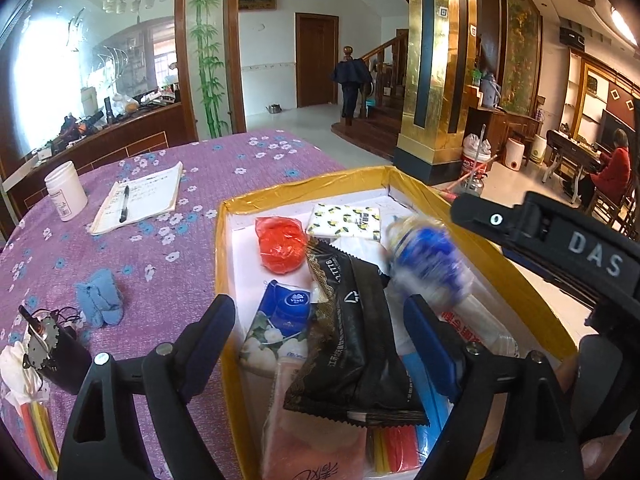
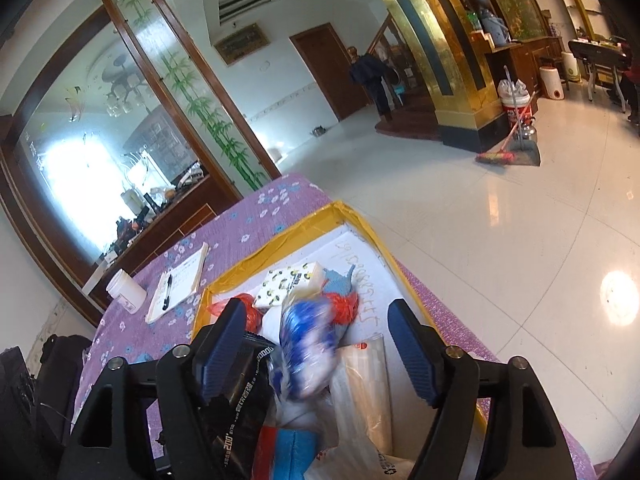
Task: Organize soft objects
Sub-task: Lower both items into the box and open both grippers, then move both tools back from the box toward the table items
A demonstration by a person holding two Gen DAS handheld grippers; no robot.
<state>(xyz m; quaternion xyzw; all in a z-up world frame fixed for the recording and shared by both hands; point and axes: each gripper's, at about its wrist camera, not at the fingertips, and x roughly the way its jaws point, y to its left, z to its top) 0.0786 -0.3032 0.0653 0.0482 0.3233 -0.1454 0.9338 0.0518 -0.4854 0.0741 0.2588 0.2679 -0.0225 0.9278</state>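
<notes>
Both grippers tilt down over the yellow-rimmed box (image 1: 224, 240), left gripper (image 1: 320, 336) and right gripper (image 2: 316, 350) spread wide, gripping nothing. A blue-and-white bundle (image 2: 306, 344) (too blurred to identify) sits between the right fingers. A blue cloth (image 1: 99, 298) lies left, outside.

Open right tool (image 2: 320, 344) over yellow-rimmed box (image 2: 280, 222), blurred blue-white bag (image 2: 308, 344) between

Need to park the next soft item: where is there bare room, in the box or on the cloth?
Free: the tablecloth beyond the notebook, and between the notebook and the blue cloth bundle. In the yellow-edged box, only a white strip left of the red bag. Crowded: the box's middle and near end, piled with packets.
</notes>
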